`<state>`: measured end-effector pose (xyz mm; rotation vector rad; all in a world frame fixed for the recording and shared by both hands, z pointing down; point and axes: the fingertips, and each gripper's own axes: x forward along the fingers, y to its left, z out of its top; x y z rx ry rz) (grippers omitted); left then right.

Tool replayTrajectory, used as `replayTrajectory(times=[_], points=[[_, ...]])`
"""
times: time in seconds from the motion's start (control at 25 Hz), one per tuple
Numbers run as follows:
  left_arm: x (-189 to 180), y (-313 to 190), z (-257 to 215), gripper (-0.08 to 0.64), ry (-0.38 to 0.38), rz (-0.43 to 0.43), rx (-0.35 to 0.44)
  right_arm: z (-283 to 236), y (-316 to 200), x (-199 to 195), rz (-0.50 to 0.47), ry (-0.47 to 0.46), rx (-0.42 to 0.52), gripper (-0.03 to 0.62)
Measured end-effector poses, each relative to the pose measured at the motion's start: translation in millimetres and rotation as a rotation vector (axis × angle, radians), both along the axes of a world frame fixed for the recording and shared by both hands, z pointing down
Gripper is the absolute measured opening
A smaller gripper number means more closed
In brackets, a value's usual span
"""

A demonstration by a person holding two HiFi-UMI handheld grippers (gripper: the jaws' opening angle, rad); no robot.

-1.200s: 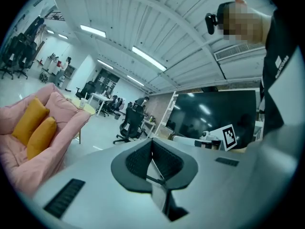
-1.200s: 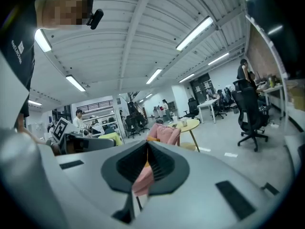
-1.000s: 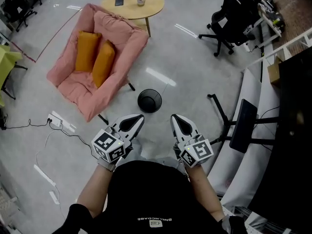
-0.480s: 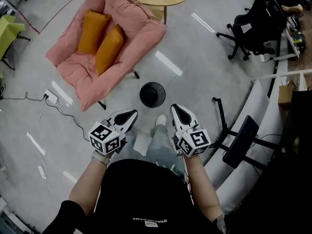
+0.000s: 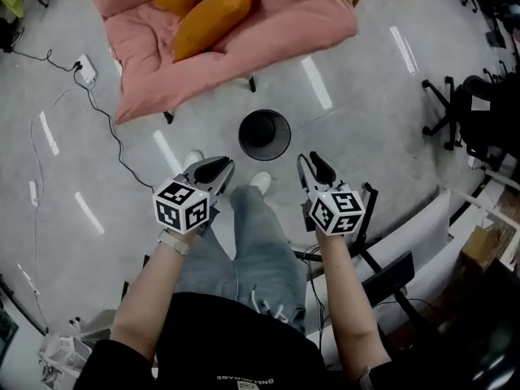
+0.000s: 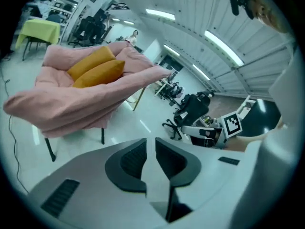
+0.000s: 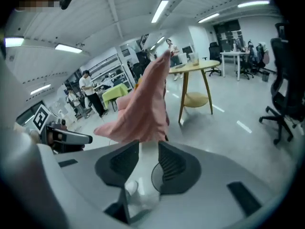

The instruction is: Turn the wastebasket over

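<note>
At the lower left of centre in the head view, the left gripper (image 5: 219, 167) is pointing up the frame with its jaws standing only a sliver apart. They have just been opening, and its own view is showing nothing between them, only bare floor beyond. Just up and to the right of its tips, at the centre of the frame, the black wastebasket (image 5: 264, 134) is standing upright on the grey floor, its round mouth facing the camera, so its long axis is running straight up from the floor. It is sitting between the two grippers and a little ahead of both. Neither is touching it, and neither is looking clearly nearer. To the right, the right gripper (image 5: 314, 162) is also aiming up the frame. Its jaws have just been opening too and are showing a wider gap that is holding nothing. In the right gripper view a dark curved edge low in that gap is probably the wastebasket's rim (image 7: 154, 175), though the jaw is covering most of it. The left gripper view is missing the wastebasket altogether, and from above its wall and base are staying out of sight, so its contents and weight are hard to judge.
</note>
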<state>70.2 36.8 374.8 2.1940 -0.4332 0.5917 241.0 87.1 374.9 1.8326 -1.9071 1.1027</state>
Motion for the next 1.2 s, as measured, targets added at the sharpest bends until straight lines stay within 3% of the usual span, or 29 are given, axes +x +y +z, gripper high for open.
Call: replayTrajectory(times=[0.16,0.56,0.8,0.92,1.04,1.08,1.12,1.2], points=[[6.8,-2.1,90.4,0.155,-0.041,-0.094,-0.082,95.1,-14.5,21.5,-0.111,0.004,-0.103,0.149],[1.2,25.3,313.5,0.261,-0.131,-0.338,-0.329,320.3,-21.1,45.9,-0.322,0.043,-0.352,0.209],[11.8,31.1,394.9,0.261,-0.124,-0.409,-0.393,408.5,-26.6,66.6,-0.364,0.085,-0.458,0.212],[16.9,33.5,425.3,0.261,-0.098,-0.439,-0.459,433.3,-30.5,74.8,-0.33,0.066,-0.479,0.212],[19.9,33.8,440.4,0.259,-0.1,-0.424,-0.466,446.4,-31.6,75.1,-0.352,0.068,-0.491,0.2],[18.9,32.3,441.9,0.23,-0.106,-0.424,-0.454,448.2,-31.2,74.5,-0.367,0.068,-0.493,0.126],[17.7,30.0,441.9,0.129,-0.108,-0.426,-0.437,448.6,-31.2,73.4,-0.374,0.06,-0.491,0.055],[17.3,25.7,440.6,0.046,-0.094,-0.427,-0.408,447.6,-33.2,70.8,-0.362,0.023,-0.486,0.05]])
